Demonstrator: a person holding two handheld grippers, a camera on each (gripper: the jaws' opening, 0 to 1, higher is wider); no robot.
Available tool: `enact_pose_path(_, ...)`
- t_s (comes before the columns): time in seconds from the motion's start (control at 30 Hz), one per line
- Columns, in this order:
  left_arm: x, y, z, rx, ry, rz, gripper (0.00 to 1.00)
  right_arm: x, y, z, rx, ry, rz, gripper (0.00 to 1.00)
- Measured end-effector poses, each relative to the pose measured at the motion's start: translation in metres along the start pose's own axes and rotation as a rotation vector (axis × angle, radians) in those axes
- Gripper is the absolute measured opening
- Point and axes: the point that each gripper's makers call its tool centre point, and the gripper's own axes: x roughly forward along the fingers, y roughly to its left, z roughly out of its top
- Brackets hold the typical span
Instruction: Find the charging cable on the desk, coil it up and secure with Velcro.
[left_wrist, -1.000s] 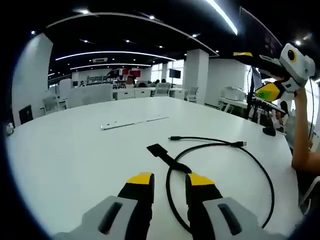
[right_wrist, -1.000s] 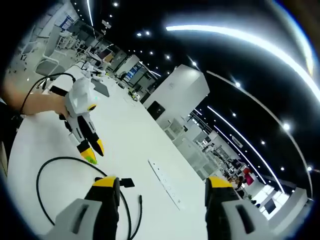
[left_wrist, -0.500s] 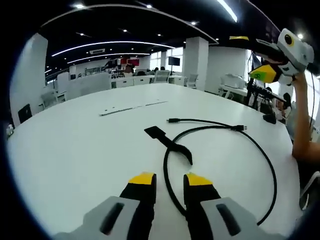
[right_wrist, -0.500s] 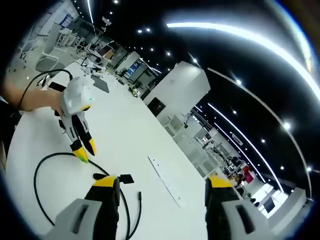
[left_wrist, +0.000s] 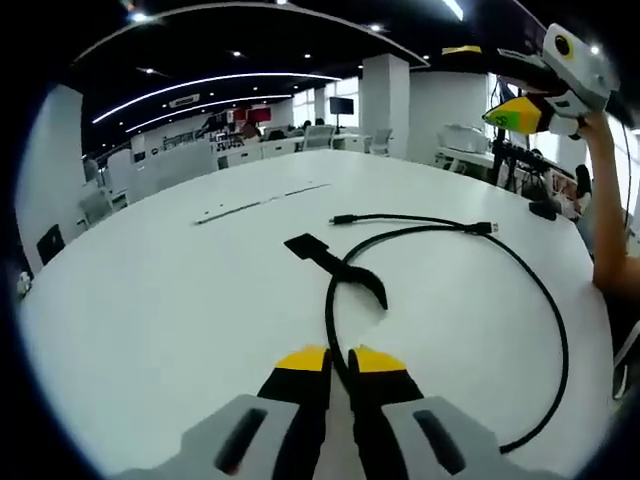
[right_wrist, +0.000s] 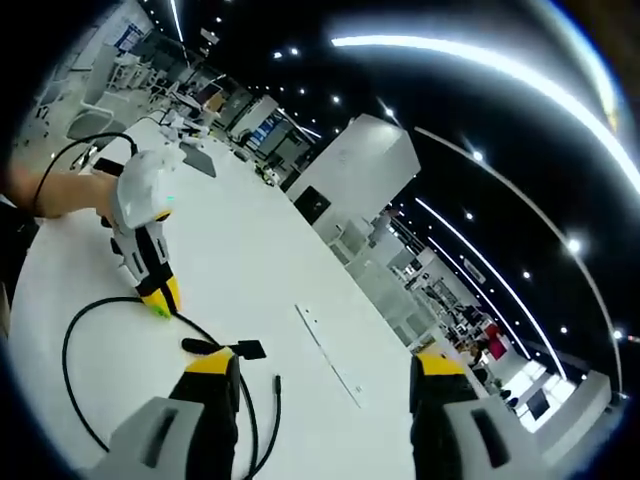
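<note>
Down on the white table (left_wrist: 150, 300), the left tool (left_wrist: 338, 362) has its two yellow-tipped jaws pressed nearly together, with the black charging cable (left_wrist: 545, 320) running up between them at the tips; it looks pinched there, gripping the cable. From that spot the cable rises to the black Velcro strap (left_wrist: 335, 265), which lies flat and unfastened across it, one end flared toward the far side of the table. Beyond the strap the cable sweeps out in one wide open loop to the right and back round toward the near edge. Its two plug ends lie apart on the far side of the loop, one pointing left, the other pointing right. A long thin pale strip (left_wrist: 262, 200) lies on the table farther back, well apart from the cable.

The right tool (right_wrist: 325, 370) is held up off the table, its jaws spread wide with nothing between them; it also shows at the upper right of the left gripper view (left_wrist: 530, 100), raised above a person's forearm (left_wrist: 608, 210). In the right gripper view the left tool (right_wrist: 158, 298) stands tip-down on the cable (right_wrist: 70, 390), with the strap (right_wrist: 222, 348) just beside it and the pale strip (right_wrist: 330, 355) farther along the table (right_wrist: 250, 260). Rows of desks and chairs fill the office behind, under long ceiling lights.
</note>
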Motion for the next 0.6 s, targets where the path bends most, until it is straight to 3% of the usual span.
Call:
enact_pose_path(0.13,0.001,0.005,0.002,0.041,-0.009,0.002,0.08,0.006,0.004,-0.003,-0.001,0.009,0.018,0.70)
enact_pose_path(0.3,0.002,0.009,0.003,0.029,-0.009,-0.023,0.08,0.019,0.013,-0.011,0.019,0.031,0.052,0.70)
enact_pose_path(0.37,0.002,0.009,0.003,0.029,-0.009,-0.025,0.08,0.020,0.013,-0.012,0.019,0.034,0.053,0.74)
enact_pose_path(0.43,0.003,0.010,0.003,0.034,-0.011,-0.034,0.07,0.054,0.024,-0.039,0.054,0.102,0.062,0.74)
enact_pose_path(0.47,0.007,0.017,0.009,0.096,-0.033,-0.055,0.07,0.058,0.026,-0.048,0.048,0.133,0.071,0.72)
enact_pose_path(0.6,0.009,0.021,0.013,0.118,-0.042,-0.064,0.07,0.068,0.037,-0.075,0.070,0.204,0.131,0.64)
